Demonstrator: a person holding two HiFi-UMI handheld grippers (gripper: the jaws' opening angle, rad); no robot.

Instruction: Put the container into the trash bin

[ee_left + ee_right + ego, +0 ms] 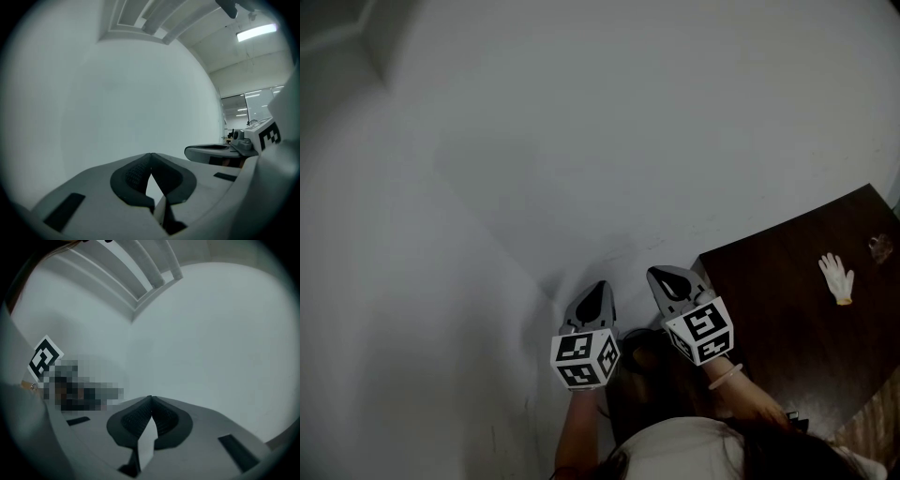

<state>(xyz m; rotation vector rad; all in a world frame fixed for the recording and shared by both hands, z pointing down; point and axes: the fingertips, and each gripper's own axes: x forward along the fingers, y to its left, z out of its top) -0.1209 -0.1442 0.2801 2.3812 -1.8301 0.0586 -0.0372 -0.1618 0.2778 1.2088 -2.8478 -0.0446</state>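
Container (881, 247), a small blur on the table (769, 319): axis unreadable.

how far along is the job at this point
Done: nothing that shows; no container or trash bin is in any view. In hand: nothing. The left gripper and right gripper are both shut and empty, side by side facing a white wall. Left: apparently the whole job. The dark table at right bears a white glove-shaped thing and a small unclear item.
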